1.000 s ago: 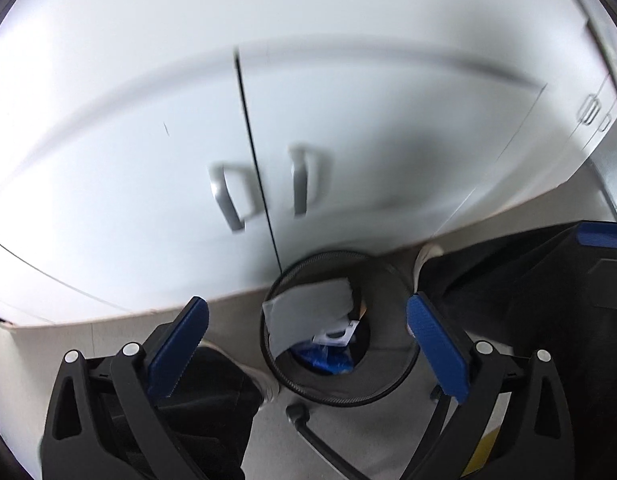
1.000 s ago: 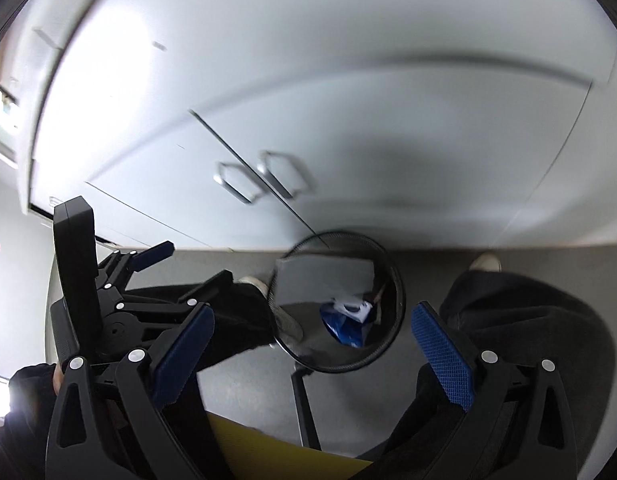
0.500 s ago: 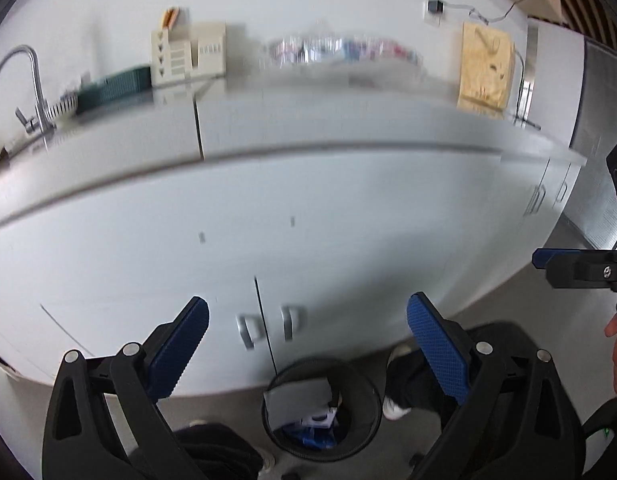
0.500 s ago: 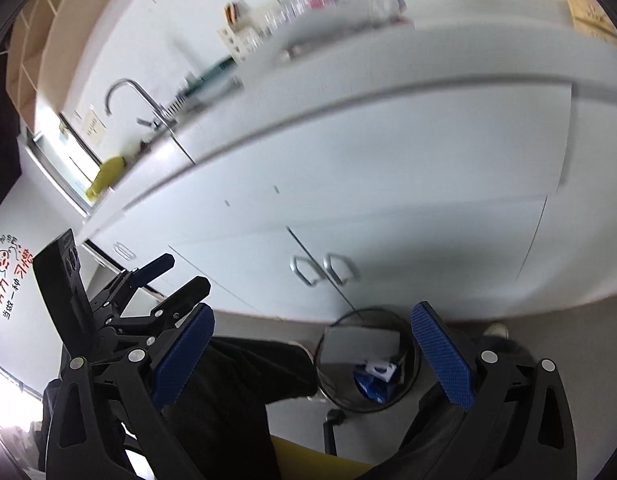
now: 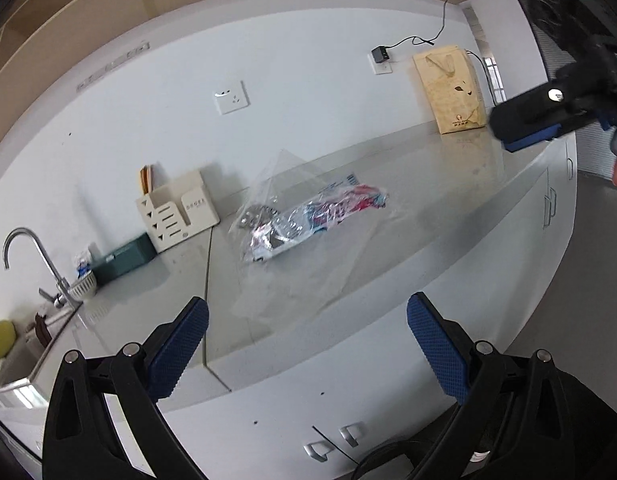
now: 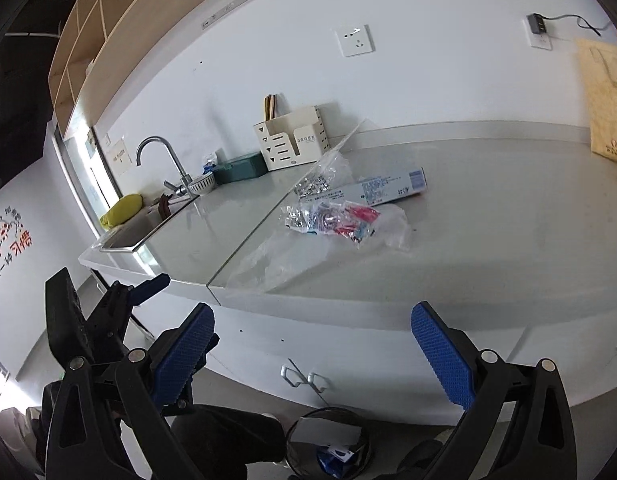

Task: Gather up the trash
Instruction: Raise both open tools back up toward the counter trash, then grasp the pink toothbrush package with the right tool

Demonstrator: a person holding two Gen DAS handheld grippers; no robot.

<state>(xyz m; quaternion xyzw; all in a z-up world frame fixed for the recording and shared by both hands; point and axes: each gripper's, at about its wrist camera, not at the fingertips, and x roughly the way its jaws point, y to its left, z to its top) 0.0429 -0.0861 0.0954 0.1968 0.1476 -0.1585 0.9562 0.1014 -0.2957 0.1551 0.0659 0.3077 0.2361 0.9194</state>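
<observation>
Trash lies on the grey counter (image 5: 428, 216): a clear plastic bag (image 5: 308, 264), crumpled foil wrappers (image 5: 304, 220) and a flat blue-and-white box (image 6: 382, 191). The wrappers (image 6: 332, 218) and the bag (image 6: 264, 260) also show in the right wrist view. My left gripper (image 5: 306, 350) is open and empty, held before the counter's front edge. My right gripper (image 6: 312, 354) is open and empty, also short of the counter. A black mesh bin (image 6: 328, 444) with paper and a blue wrapper stands on the floor below the cabinet doors.
A cream organiser (image 5: 176, 210), a green box (image 5: 122, 258) and a sink with a tap (image 5: 36, 264) stand at the left. A tan paper bag (image 5: 452, 88) stands at the back right. The person's dark-clad legs (image 6: 228, 440) are beside the bin.
Both grippers have risen and tilted up from looking down at the bin to facing the counter top. Both stayed open and empty.
</observation>
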